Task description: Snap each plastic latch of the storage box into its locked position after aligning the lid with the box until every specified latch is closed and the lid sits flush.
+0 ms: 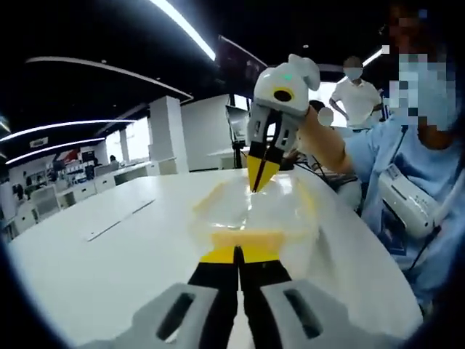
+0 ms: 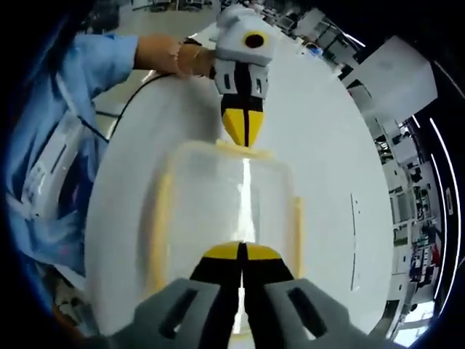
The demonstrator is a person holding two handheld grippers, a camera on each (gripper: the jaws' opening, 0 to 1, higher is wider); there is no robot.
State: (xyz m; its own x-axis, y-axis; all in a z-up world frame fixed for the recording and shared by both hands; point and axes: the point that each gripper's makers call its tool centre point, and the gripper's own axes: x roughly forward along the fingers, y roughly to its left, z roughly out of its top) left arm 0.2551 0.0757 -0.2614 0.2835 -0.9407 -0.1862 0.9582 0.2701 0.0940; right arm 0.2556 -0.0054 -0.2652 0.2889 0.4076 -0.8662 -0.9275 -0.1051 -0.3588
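White round table (image 2: 334, 145) bears clear box (image 2: 225, 211); both tongs pressed together; bright office, seemingly.

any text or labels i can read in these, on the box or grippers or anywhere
None can be read.
Box: clear with yellow latches, no label visible.
Left gripper and right gripper: no lettering visible.
Far shelves: coloured signs, too small and blurred to read.
Person's pouch: no readable print.

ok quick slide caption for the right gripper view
Two shut grippers, right and left, press opposite ends of a clear storage box on a white table.
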